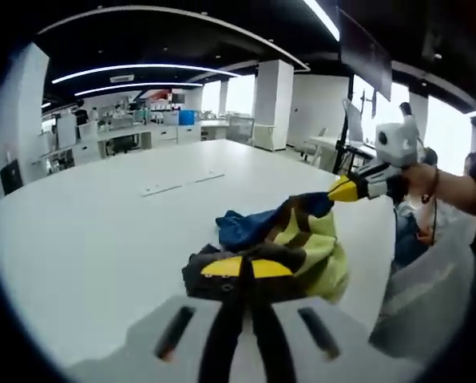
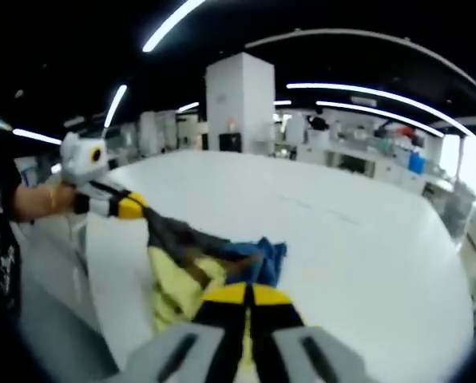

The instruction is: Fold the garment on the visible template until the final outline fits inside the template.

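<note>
Yellow-blue garment [image 1: 290,239] bunched above white table [image 1: 86,239]; left claw [image 1: 246,270], right claw [image 2: 246,295] both clenched on it.

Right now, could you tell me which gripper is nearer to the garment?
Neither: it is a tie. The left gripper is shut on the garment's dark edge, and the right gripper is shut on another part, so the garment hangs bunched between them above the table.

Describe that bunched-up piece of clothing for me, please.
The garment is soft cloth in yellow-green, dark brown and blue, crumpled and unfolded. It hangs stretched between the left gripper and the right gripper, both shut on its edges, its lower folds on or just above the white table.
</note>
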The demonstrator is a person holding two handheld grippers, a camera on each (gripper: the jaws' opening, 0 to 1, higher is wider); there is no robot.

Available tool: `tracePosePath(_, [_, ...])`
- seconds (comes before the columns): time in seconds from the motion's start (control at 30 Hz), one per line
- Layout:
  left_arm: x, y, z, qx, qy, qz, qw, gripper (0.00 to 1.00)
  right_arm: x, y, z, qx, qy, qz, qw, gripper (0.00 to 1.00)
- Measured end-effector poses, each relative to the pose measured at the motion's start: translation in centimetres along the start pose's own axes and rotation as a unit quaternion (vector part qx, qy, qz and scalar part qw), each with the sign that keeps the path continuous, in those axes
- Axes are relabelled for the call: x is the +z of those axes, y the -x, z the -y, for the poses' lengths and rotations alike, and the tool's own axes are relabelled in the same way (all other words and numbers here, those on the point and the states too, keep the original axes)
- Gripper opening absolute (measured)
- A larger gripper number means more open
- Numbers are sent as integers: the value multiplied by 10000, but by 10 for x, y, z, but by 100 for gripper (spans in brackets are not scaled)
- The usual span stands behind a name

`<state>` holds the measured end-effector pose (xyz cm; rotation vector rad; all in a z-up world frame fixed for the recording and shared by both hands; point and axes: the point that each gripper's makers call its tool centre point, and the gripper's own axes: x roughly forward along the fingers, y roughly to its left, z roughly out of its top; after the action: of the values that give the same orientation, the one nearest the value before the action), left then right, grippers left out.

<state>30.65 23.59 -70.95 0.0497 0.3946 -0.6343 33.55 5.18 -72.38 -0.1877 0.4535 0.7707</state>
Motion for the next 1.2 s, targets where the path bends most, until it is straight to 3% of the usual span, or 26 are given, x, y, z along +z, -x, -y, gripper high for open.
tracePosePath(0.27, [23, 12, -11, 108, -235, 133, 9996, 0, 27, 7, 9, -133, 280, 144, 9994, 0])
tracePosePath(0.33, [30, 13, -19, 187, -163, 209, 9995, 0, 35, 7, 13, -170, 418, 188, 9988, 0])
tracePosePath(0.43, [40, 12, -30, 278, 345, 438, 9981, 0, 45, 4, 21, -196, 477, 223, 9984, 0])
tracePosePath(0.53, [47, 11, -37, 357, 282, 521, 9976, 0, 53, 0, 26, -193, 451, 252, 9985, 0])
tracePosePath(0.93, [79, -8, -91, 714, 660, 803, 9920, 0, 105, -33, 59, -301, 188, 631, 9974, 0])
tracePosePath(1.03, [84, -18, -111, 794, 892, 868, 9890, 0, 110, -42, 65, -337, 201, 632, 9972, 0])
tracePosePath(1.2, [87, -36, -126, 763, 1135, 929, 9862, 0, 112, -69, 83, -331, 98, 574, 9978, 0])
